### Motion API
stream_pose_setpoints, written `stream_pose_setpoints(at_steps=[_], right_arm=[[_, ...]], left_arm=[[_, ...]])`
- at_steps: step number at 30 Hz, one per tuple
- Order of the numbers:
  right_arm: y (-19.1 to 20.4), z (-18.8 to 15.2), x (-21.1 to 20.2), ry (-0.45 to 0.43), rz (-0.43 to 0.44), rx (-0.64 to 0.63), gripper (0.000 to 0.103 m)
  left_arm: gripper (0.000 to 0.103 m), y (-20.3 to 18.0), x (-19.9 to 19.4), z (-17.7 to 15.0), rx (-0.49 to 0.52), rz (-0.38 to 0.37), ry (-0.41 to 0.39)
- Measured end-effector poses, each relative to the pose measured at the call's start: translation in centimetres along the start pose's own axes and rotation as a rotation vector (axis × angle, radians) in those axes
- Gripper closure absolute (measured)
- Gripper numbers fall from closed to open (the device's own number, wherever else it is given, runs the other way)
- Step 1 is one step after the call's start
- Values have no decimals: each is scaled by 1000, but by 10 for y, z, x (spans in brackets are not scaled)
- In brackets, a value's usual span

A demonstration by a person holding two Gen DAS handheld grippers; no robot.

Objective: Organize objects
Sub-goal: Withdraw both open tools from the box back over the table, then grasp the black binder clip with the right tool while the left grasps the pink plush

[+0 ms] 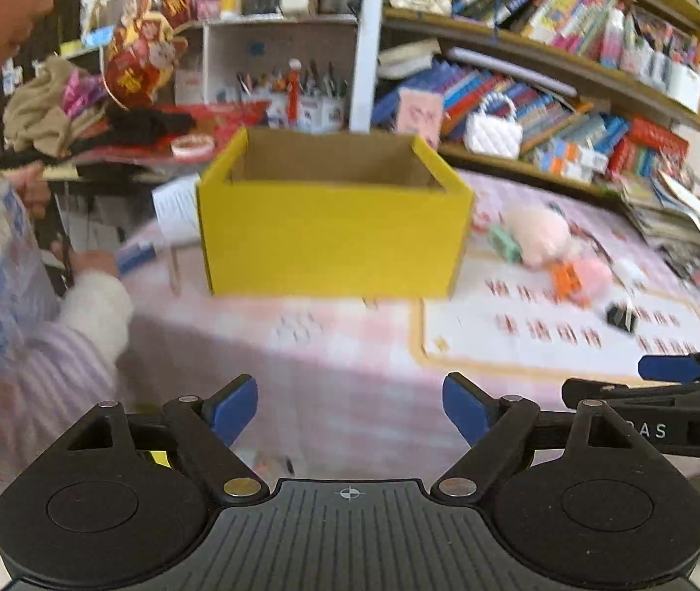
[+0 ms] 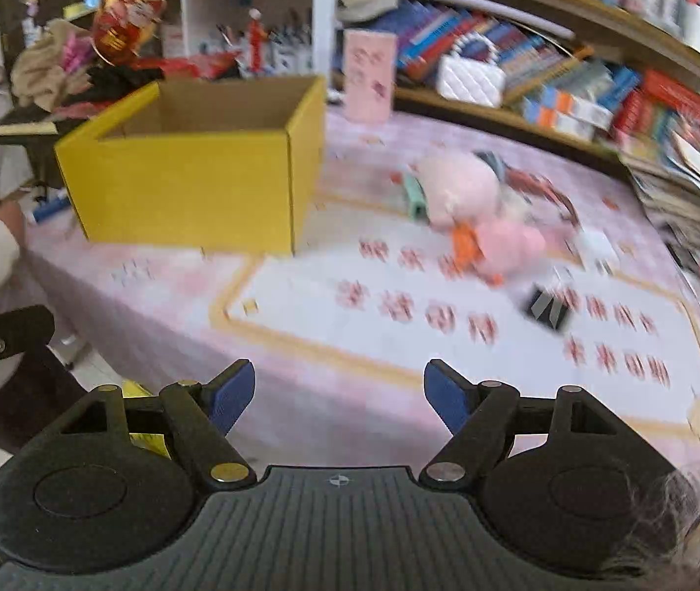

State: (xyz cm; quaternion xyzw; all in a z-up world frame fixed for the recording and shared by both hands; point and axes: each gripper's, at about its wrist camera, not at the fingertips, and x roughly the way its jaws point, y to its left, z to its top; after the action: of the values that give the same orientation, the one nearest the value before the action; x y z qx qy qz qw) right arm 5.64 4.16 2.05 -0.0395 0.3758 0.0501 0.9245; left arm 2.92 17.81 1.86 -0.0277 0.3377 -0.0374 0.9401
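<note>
An open yellow cardboard box stands on the table with a pink cloth; it also shows in the right wrist view. Right of it lie pink plush toys, an orange toy piece, a green block and a small black box. The same plush toys and black box show in the left wrist view. My left gripper is open and empty, short of the table edge. My right gripper is open and empty, over the near table edge.
A person in a patterned top sits at the left of the table. Shelves packed with books and white handbags line the back and right. Clutter and a pen holder stand behind the box. The right gripper's fingers reach into the left view.
</note>
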Motion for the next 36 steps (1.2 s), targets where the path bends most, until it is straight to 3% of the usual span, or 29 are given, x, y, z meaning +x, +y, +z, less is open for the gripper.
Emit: stream_pose_setpoints(at_steps=[10,23,28,36], right_arm=[[-27,-52,-25,87,-104,80,32],[-110,-85,-47,105,-307,336,32],[-134,-78,-38,99,-305,343,33],[-172,-47,4,123,-207,304,51]], left_arm=[[18,-43,2,-31,111,-126,80],[18,-123,25,-23,269,-296,103],[18,-147,41,-11,280,-297,103],[18,-172,79,21,221,-216,93]])
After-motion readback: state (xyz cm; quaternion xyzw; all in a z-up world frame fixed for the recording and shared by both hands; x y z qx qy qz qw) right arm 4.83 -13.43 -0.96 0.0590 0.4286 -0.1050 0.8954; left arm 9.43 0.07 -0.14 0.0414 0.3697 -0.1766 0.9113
